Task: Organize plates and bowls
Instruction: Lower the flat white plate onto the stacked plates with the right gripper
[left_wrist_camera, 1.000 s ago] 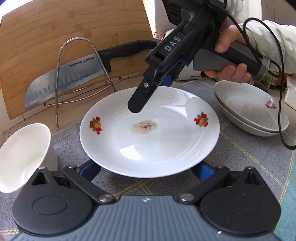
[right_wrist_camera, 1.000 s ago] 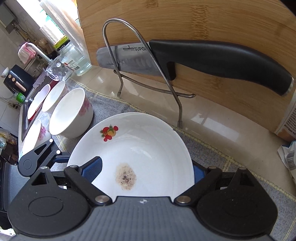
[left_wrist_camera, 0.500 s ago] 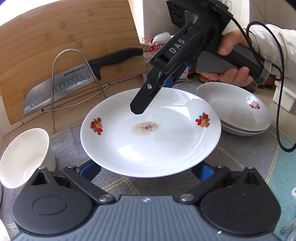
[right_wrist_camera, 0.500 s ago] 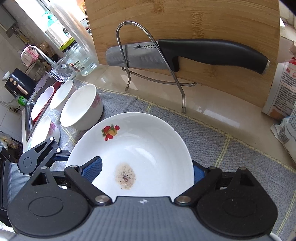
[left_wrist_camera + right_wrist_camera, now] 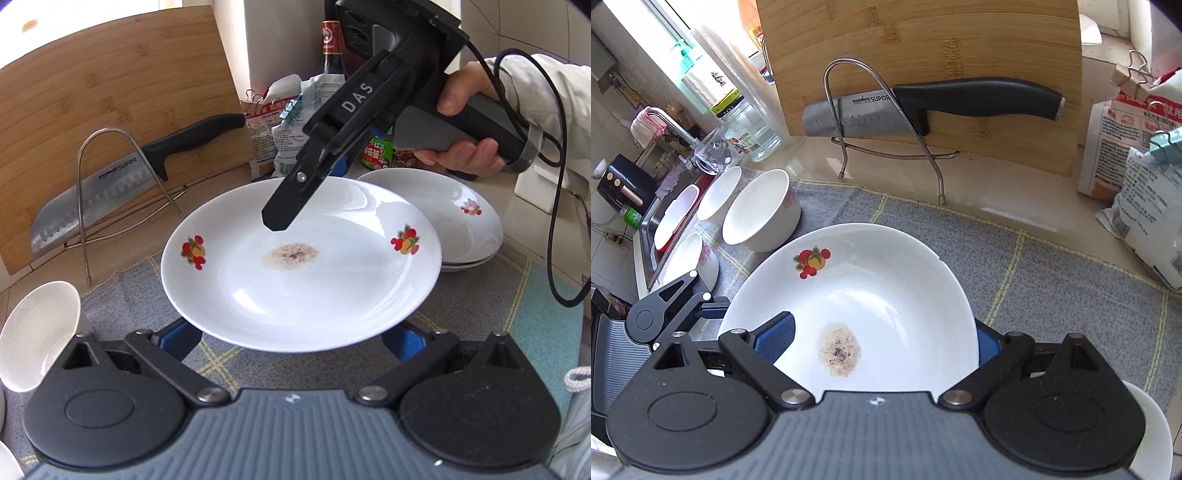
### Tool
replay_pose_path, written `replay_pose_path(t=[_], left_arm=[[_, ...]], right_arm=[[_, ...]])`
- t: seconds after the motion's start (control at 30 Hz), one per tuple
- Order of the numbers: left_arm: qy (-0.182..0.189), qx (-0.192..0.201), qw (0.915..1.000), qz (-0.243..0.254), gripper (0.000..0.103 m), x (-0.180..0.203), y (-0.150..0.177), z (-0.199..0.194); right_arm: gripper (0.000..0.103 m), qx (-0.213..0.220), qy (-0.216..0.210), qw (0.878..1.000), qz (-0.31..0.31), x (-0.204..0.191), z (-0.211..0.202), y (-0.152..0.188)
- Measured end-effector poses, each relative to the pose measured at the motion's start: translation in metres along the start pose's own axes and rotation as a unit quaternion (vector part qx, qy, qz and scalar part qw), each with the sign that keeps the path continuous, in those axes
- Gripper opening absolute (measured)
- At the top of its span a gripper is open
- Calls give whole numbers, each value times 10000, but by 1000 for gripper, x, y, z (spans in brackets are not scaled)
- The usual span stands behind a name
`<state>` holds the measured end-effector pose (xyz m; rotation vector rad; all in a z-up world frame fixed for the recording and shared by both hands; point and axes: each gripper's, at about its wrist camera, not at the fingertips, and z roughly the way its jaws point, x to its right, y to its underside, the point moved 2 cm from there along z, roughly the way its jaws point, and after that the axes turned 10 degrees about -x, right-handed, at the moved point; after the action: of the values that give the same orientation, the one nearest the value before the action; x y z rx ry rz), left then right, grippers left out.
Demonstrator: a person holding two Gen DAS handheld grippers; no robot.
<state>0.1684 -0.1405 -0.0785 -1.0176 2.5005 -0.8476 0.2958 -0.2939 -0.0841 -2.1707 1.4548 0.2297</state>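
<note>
A white plate (image 5: 303,280) with fruit decals and a brown stain in its middle hangs level above the grey cloth (image 5: 122,295). It lies on the two wide-spread fingers of my left gripper (image 5: 291,339), whose tips are hidden beneath its near rim. My right gripper (image 5: 310,192) takes the far rim at a slant. In the right wrist view its left pad lies on top of the plate (image 5: 871,295) and its right pad sits under the rim, the right gripper (image 5: 879,343) shut on it. Stacked matching plates (image 5: 443,221) sit just right of it.
Several white bowls (image 5: 761,214) stand at the cloth's left end beside a sink (image 5: 646,236). A bamboo board (image 5: 923,55) and a cleaver (image 5: 923,107) in a wire stand line the back. Bags (image 5: 1137,158) and bottles (image 5: 332,44) crowd the back right corner.
Both grippers have carried the plate to the right and a little higher. The board and knife have slid left in the left wrist view, and the stacked plates now sit closer to the carried plate.
</note>
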Motion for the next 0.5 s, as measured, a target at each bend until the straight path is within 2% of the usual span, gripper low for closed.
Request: replay_pose_path(t=[0.5], left_arm=[[290, -22, 9988, 394, 102, 28, -10, -2]], right_arm=[[98, 242, 114, 9988, 405, 13, -27, 40]])
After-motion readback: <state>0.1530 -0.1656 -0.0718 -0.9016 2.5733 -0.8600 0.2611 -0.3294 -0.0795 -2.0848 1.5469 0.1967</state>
